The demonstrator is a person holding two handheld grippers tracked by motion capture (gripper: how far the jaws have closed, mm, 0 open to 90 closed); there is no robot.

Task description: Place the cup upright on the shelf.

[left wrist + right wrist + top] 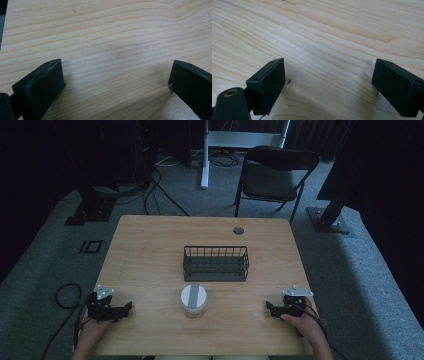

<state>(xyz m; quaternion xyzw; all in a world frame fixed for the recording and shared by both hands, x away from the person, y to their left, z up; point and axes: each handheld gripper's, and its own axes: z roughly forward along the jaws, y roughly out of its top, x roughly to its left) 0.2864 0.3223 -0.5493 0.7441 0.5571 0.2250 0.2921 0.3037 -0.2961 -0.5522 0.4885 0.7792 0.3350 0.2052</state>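
A white round container (193, 300) with a grey stripe across its lid stands near the front middle of the wooden table (150, 250). Behind it sits a dark wire basket (216, 263), with nothing visible inside. My left gripper (127, 306) rests on the table at the front left, open, its jaws pointing toward the container. At the front right my right gripper (268, 307) also rests open, pointing left. In the left gripper view the left gripper (116, 75) has bare wood between its jaws. The right gripper (329, 72) likewise frames bare wood.
A round cable hole (238, 230) lies near the table's far edge. A black folding chair (274, 175) stands beyond the table, with cables (150, 190) and stand bases on the grey carpet. A coiled cable (67, 295) lies on the floor at the left.
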